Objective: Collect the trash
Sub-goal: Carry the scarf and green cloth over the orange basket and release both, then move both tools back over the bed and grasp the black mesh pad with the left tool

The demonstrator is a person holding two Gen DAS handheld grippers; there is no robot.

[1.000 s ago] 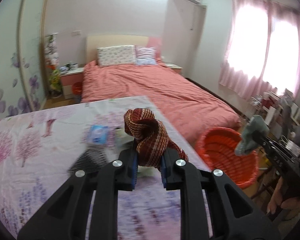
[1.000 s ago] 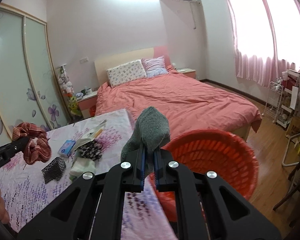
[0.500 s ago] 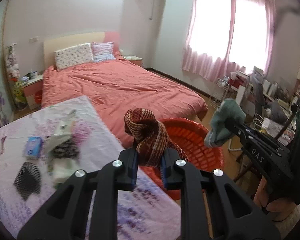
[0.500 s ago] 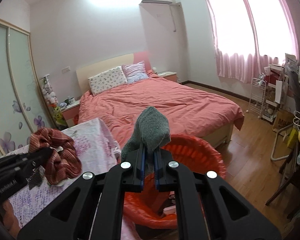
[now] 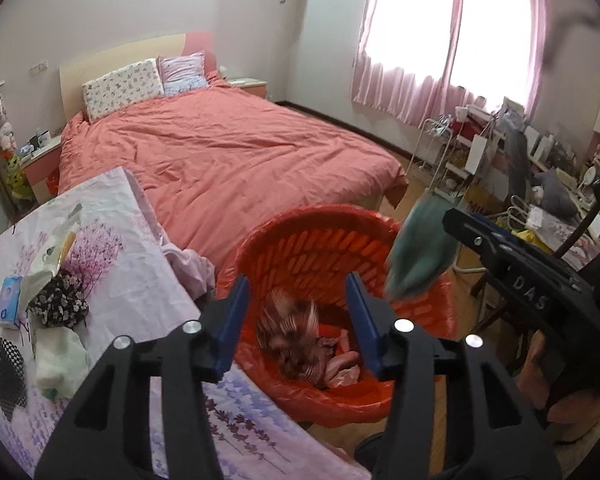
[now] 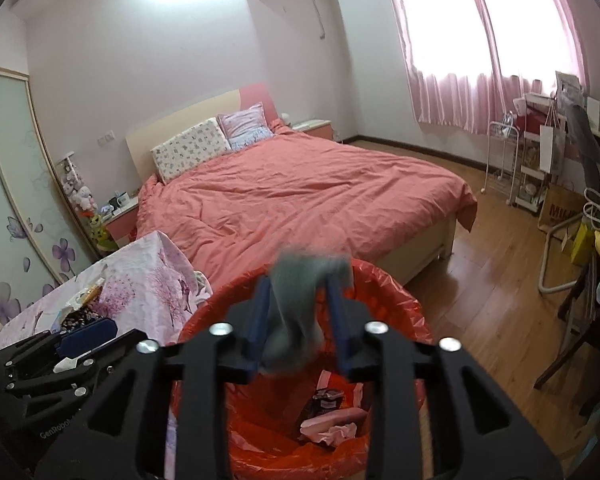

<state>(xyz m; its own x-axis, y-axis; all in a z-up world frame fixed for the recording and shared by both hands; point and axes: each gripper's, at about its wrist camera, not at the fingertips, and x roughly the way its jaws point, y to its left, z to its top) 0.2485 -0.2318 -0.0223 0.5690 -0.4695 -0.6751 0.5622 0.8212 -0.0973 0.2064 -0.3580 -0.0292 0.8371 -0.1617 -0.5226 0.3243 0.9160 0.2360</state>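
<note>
Dropped since half a second ago: red-brown striped cloth, earlier clamped in left gripper, now blurred down inside orange basket. Left gripper spread wide, nothing between its blue pads, poised over basket near rim. Grey-green cloth earlier pinched tight in right gripper; now jaws parted, cloth blurred between them, loose or touching the pads cannot tell. Seen from left wrist as teal smear at tip of right gripper, above basket far rim.

Basket lined with orange plastic bag, standing on wood floor just beside desk edge and foot of bed. Pink crumpled scraps and a dark wrapper already at basket bottom.

Desk covered in floral pink-lilac sheet. Remaining on it, left side: blue tissue pack, black floral fabric piece, pale green cloth, black mesh item, cream wrapper behind those. All well apart from basket.

Bed with salmon cover, two pillows at headboard. Pink curtains over bright window. Cluttered shelves and white rack at right wall. Hand visible gripping right handle at frame's lower right in left wrist view.
</note>
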